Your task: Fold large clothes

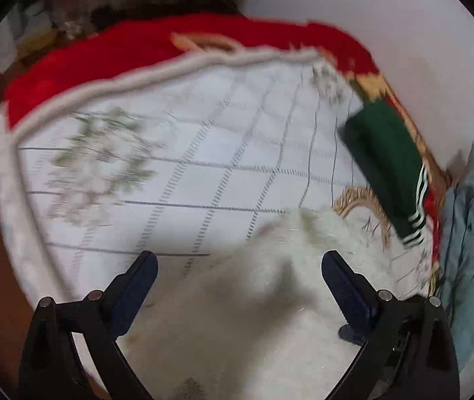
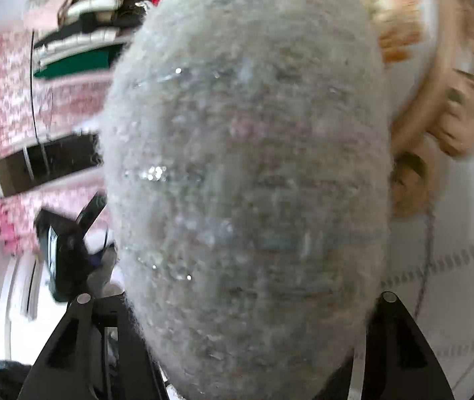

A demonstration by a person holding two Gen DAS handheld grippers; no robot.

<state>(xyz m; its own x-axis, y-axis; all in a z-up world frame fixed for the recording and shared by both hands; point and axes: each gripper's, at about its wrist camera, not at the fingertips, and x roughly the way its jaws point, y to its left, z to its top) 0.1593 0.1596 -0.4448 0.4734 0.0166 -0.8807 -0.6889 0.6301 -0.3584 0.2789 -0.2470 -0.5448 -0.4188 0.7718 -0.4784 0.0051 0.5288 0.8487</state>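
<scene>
A white fluffy garment [image 1: 253,300] with glinting threads lies on the bed, bunched up between the fingers of my left gripper [image 1: 240,263], which is open just above it. In the right wrist view the same fluffy garment [image 2: 247,173] hangs right in front of the camera and fills most of the frame. It hides the fingertips of my right gripper [image 2: 243,350]; the fabric runs down between its fingers, so it looks shut on the garment.
The bed has a white quilt [image 1: 177,166] with a grey grid and flower print over a red blanket [image 1: 110,53]. A folded green garment with white stripes [image 1: 387,166] and a light blue cloth [image 1: 470,233] lie at the right. Stacked folded clothes [image 2: 80,43] show at the upper left.
</scene>
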